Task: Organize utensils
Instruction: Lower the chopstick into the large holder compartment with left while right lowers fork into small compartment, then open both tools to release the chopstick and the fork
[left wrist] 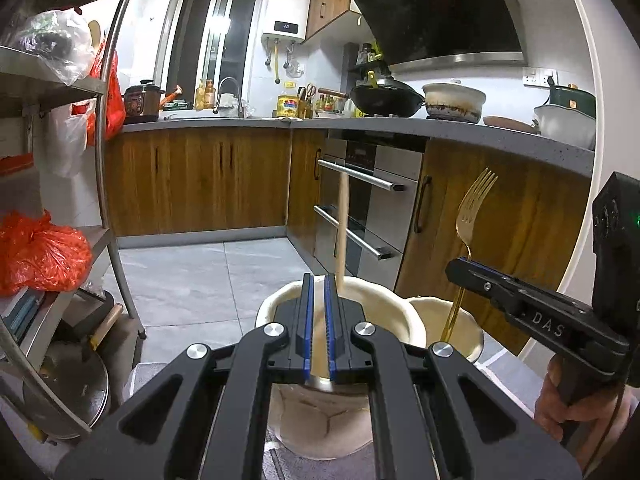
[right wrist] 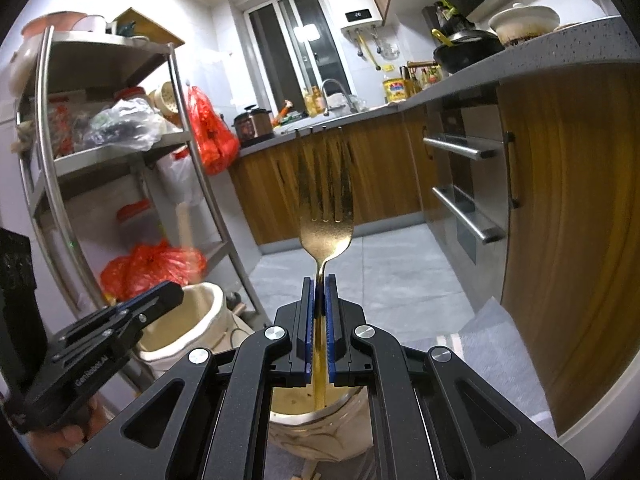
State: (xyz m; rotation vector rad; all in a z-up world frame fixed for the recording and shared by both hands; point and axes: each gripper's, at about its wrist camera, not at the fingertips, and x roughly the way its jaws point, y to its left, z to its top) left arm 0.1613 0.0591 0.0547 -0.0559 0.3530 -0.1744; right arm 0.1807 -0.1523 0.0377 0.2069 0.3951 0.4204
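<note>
"DAS" is read on the side of the right tool (left wrist: 466,270), and "GenRobot.AI" on the left tool (right wrist: 170,294). A "20" is shown on the water heater (left wrist: 286,16). The left tool is pressed together on a pale wooden utensil (left wrist: 343,232), blurred, above a cream holder (left wrist: 412,320). The gold fork (right wrist: 326,216) is pinched upright by the right tool, its lower end hidden inside a second cream holder (left wrist: 474,334) just beside the first.
</note>
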